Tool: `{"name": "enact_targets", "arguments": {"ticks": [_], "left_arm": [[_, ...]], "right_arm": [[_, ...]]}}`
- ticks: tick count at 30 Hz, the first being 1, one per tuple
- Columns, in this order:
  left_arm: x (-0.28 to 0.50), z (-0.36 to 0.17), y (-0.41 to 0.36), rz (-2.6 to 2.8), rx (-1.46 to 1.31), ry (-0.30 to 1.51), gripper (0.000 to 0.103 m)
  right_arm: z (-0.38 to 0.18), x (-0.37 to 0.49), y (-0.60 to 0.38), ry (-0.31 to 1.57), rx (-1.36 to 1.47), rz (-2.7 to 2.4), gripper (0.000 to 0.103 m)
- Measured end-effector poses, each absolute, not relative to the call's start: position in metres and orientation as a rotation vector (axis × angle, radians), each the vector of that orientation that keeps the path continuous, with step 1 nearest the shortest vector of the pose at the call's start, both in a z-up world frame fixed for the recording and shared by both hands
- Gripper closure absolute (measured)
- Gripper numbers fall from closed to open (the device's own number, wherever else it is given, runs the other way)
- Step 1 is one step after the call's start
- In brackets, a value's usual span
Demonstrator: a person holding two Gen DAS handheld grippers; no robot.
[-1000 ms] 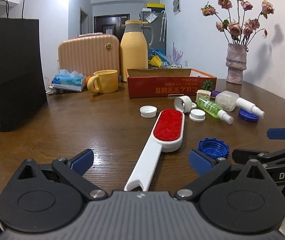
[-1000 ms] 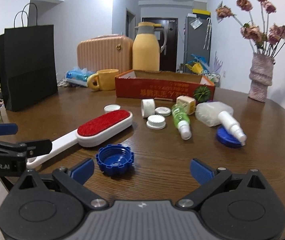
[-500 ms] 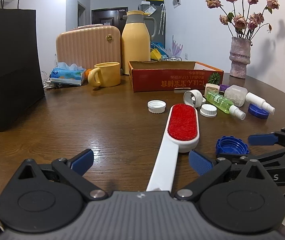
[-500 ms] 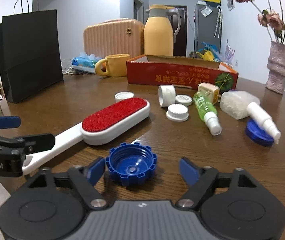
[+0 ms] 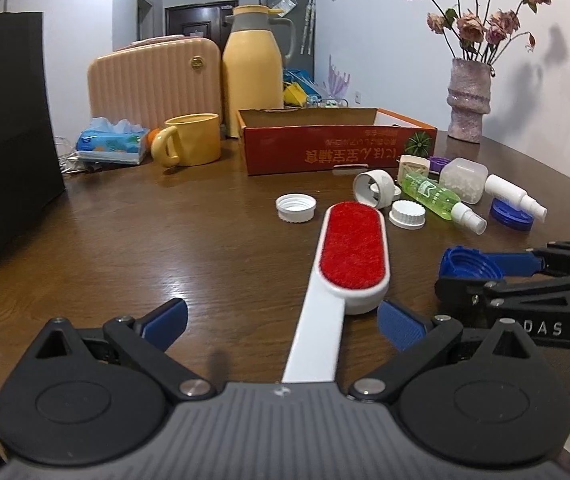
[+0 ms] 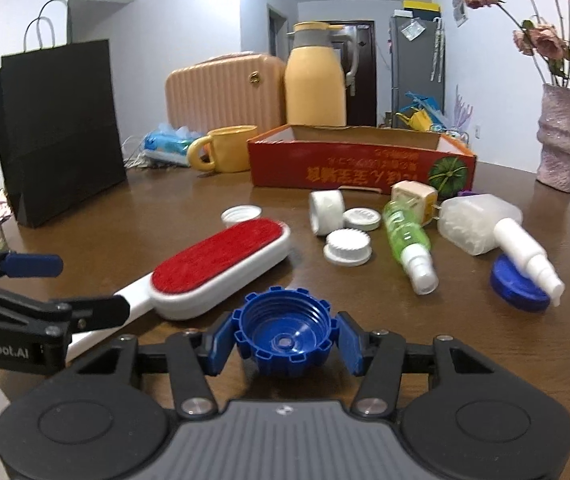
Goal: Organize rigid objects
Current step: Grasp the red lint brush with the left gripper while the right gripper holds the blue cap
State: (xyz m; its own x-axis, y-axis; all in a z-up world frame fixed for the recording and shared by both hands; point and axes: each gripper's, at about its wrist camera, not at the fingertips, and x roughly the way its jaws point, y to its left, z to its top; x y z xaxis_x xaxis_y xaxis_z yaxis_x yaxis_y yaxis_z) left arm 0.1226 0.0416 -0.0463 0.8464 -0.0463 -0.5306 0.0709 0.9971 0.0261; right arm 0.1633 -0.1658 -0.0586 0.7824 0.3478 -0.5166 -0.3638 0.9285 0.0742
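The right gripper (image 6: 283, 350) was seen clamped on the blue cap (image 6: 283, 335), pads against its ribbed rim, the cap open side up just over the table (image 6: 165, 216). Grip was only on two rim points, so the cap could be twisted out or dropped if lifted fast. The left gripper (image 5: 283, 322) was held wide apart, with the white handle of the lint brush (image 5: 351, 254) lying between its fingers but not touched; a one-sided close could push the handle sideways, and the brush head could be swung into the white caps (image 5: 296, 207) just beyond. Farther back, the green spray bottle (image 5: 433, 196) and white bottle (image 5: 515, 194) were lying loose and could be rolled. The red box (image 5: 341, 152), the likely drop place, was set behind them, so the clutter could be knocked on the way over.
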Motion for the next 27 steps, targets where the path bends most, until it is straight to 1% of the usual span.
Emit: {"name": "enact_targets", "arguments": {"ticks": [11,25,27], "left_arm": [[0.165,-0.041,0.012,-0.081,0.074,0.616,0.000],[0.205,-0.054,-0.003,-0.045,0.023,0.723,0.000],[0.209,-0.057,-0.004,-0.037,0.015,0.736,0.003]], "right_arm": [[-0.054,0.180,-0.205,0.518,0.019,0.332,0.050],[-0.058,0.204,-0.237,0.522,0.062,0.312,0.050],[-0.058,0.206,-0.239,0.521,0.066,0.313,0.050]]}}
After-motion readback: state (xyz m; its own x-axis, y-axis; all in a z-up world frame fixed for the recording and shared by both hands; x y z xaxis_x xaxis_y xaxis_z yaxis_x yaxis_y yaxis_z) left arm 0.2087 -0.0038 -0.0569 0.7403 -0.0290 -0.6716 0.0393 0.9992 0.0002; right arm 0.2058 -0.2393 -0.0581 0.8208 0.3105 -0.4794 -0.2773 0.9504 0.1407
